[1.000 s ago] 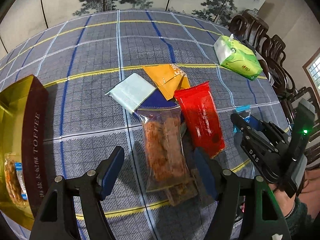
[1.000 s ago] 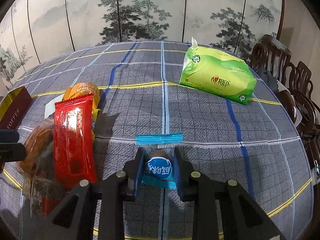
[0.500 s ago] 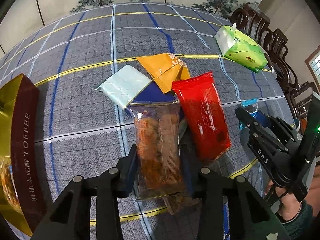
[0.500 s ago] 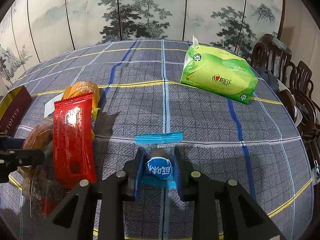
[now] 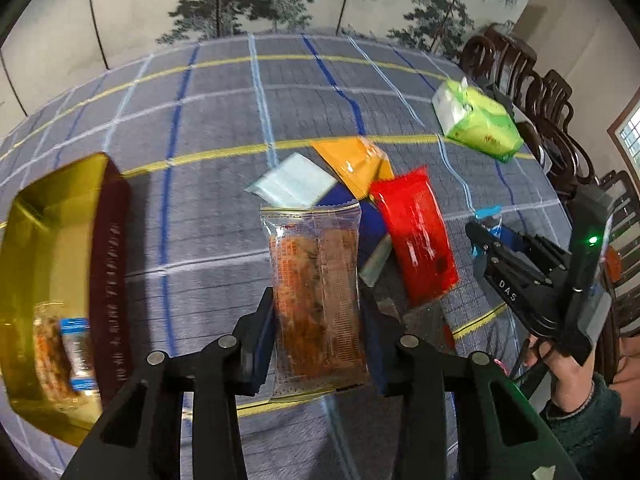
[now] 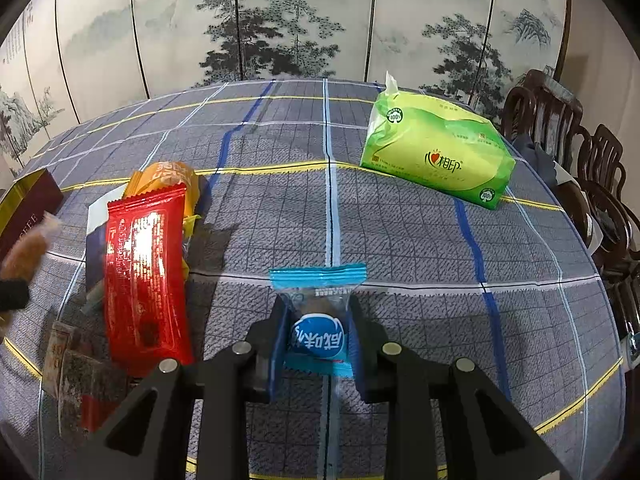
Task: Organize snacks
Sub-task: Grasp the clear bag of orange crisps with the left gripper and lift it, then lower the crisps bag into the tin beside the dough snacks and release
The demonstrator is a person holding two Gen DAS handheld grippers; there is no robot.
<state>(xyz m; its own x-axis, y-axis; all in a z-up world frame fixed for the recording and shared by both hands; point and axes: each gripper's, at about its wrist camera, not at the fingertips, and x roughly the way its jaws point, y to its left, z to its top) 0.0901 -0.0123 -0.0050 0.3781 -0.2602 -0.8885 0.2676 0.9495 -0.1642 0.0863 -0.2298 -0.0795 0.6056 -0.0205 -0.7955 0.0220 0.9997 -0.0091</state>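
The left gripper (image 5: 320, 320) has just clamped down on a clear plastic packet of brown crispy snack (image 5: 318, 296), jaws pressing on both long sides, and the packet looks lifted off the grey plaid tablecloth (image 5: 208, 120). The view is a bit motion-blurred there.

The right gripper (image 6: 318, 332) is squeezed nearly all the way in on a small clear snack packet with a blue seal and round blue label (image 6: 318, 320), held just above the cloth.

To the left in the left wrist view sits the open gold-lined, maroon-sided toffee box (image 5: 108, 264), with one snack packet (image 5: 60, 348) already lying inside it.

The rest of the pile is on the cloth past the left jaws: a shiny red foil packet (image 5: 414, 236), an orange packet (image 5: 354, 164) behind it, a pale blue-white sachet (image 5: 294, 186) and a dark blue wrapper (image 5: 340, 200) tucked underneath. In the right wrist view a couple of flat brownish packets (image 6: 76, 372) lie near the red one.

A green plastic pack of tissues (image 6: 438, 152) sits well apart, near the far right edge by the dark wooden chairs (image 6: 560, 128).
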